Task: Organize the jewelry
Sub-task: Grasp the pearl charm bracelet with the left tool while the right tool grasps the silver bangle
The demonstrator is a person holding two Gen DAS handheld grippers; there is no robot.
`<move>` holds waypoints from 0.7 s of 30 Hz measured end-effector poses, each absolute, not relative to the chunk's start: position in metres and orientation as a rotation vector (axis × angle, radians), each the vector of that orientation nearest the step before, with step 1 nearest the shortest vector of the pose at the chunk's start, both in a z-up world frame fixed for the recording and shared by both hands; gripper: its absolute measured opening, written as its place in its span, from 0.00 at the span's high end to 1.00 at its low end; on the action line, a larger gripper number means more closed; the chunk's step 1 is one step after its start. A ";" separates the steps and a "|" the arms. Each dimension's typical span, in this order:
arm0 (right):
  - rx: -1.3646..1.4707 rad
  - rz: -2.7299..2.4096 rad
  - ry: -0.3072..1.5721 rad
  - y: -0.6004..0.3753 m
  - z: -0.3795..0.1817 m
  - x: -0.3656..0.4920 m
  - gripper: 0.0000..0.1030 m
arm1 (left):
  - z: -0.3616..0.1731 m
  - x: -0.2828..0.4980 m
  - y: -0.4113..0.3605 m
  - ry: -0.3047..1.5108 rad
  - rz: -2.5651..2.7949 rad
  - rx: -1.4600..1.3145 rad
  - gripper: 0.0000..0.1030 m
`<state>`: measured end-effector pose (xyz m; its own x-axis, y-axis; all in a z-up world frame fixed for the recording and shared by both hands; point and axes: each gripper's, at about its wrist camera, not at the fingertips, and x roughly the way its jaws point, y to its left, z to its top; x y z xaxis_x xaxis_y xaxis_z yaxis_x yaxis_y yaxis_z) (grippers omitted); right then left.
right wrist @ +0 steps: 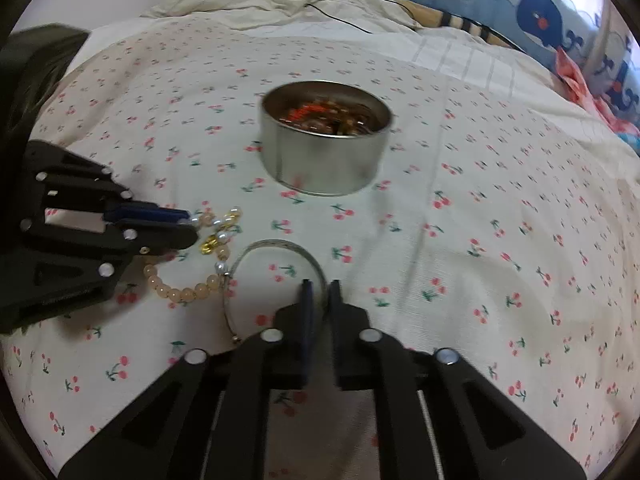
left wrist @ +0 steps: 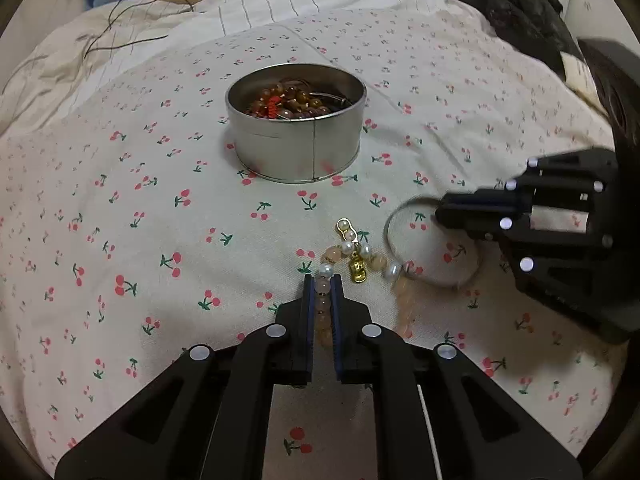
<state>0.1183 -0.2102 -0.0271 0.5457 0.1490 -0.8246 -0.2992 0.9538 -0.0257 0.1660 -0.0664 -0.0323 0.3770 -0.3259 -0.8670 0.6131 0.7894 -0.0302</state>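
So both tongs are clamped now: left tongs (left wrist: 323, 280) pinch the peach and pearl bead bracelet with gold charms (left wrist: 352, 258), right tongs (right wrist: 319, 286) grip the thin silver wire bangle (right wrist: 280, 252). The two pieces touch near the bangle's clasp, so I'd lift them slowly and apart so nothing snags, then drop each into the round silver tin full of beads (left wrist: 296, 120) just beyond. Everything's lying on a cherry-print bedsheet (left wrist: 120, 220), soft and rumpled, with whale-print bedding behind.

Cherry-print bedsheet (left wrist: 160, 200) — whale-patterned pillow (right wrist: 560, 12) behind
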 end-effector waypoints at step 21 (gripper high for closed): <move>-0.153 0.254 1.016 -0.214 -0.040 0.124 0.96 | -0.033 0.163 -0.069 0.986 -0.575 0.369 0.92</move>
